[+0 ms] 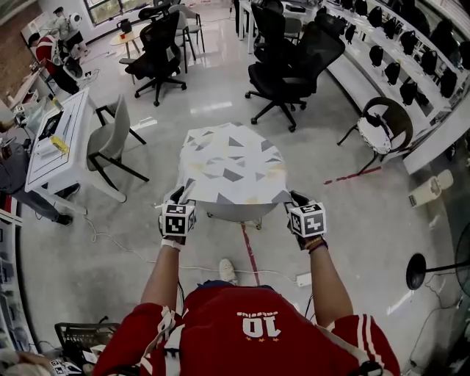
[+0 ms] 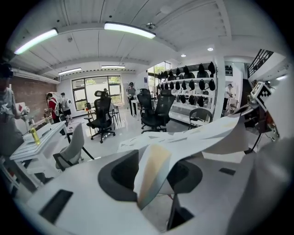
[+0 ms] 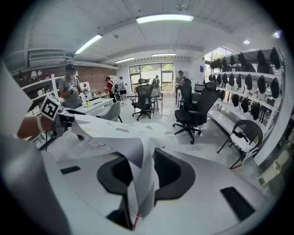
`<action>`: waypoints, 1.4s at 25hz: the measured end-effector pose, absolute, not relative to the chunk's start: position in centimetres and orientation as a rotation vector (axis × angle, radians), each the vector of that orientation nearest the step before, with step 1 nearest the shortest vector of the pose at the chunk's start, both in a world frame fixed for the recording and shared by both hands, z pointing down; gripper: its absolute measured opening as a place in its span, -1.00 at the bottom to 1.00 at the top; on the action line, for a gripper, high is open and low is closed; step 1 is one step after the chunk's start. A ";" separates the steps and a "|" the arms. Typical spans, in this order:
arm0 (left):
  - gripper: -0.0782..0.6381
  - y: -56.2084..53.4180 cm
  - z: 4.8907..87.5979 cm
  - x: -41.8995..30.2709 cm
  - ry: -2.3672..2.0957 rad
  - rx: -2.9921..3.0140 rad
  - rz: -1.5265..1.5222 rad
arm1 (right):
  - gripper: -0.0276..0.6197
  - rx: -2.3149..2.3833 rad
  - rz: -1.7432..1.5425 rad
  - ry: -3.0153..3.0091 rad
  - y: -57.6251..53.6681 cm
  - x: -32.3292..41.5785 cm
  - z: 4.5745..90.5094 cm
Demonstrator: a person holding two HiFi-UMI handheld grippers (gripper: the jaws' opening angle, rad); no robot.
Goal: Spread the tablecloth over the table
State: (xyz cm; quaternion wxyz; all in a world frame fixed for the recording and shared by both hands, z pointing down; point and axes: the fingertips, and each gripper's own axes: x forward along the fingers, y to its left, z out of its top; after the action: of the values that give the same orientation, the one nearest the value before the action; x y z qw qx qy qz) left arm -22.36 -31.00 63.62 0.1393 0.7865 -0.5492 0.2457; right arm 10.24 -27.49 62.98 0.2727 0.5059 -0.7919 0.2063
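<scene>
A black mesh swivel office chair (image 1: 294, 70) stands on the glossy grey floor (image 1: 367, 220). A grey moulded chair (image 1: 110, 143) sits beside a long white desk (image 1: 62, 139). A thin red tape line (image 1: 250, 253) crosses the floor.

A glossy pale grey floor (image 1: 88, 257) fills the room, crossed by a red tape line (image 1: 250, 253) at 6 o'clock. Black office chairs (image 1: 290, 66) stand at 12 o'clock, a white side desk (image 1: 73, 154) with a grey chair (image 1: 110, 141) at 9 o'clock, and a long white counter (image 1: 360, 84) at 2 o'clock. Windows (image 1: 110, 9) sit far off at 11 o'clock beside a brick wall (image 1: 11, 59). Tube lights (image 2: 129, 30) run along the white ceiling (image 2: 138, 13).
</scene>
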 end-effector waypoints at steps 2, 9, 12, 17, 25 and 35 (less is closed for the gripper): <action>-0.34 -30.3 64.2 -22.8 -1.587 2.244 0.728 | -0.59 1.324 0.546 -2.123 -26.5 10.4 63.1; -0.33 -27.0 66.3 -23.0 -1.543 2.213 0.763 | -0.50 1.276 0.553 -2.095 -23.2 12.1 64.0; -0.33 -25.4 67.1 -22.8 -1.508 2.215 0.811 | -0.50 1.271 0.571 -2.091 -22.0 12.9 64.1; -0.33 -23.1 67.3 -23.7 -1.530 2.202 0.809 | -0.50 1.346 0.602 -2.137 -21.1 14.3 63.5; -0.37 -20.9 65.7 -25.0 -1.608 2.171 0.740 | -0.51 1.387 0.609 -2.172 -20.6 15.1 62.4; -0.37 -21.6 62.6 -22.3 -1.637 2.219 0.663 | -0.51 1.404 0.612 -2.235 -20.9 15.5 60.5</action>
State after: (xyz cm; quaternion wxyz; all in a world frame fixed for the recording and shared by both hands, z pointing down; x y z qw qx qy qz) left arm -22.29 -21.63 62.61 0.1519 0.7733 -0.5706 0.2311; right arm 15.53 -20.92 60.54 0.2142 0.5062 -0.8058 0.2205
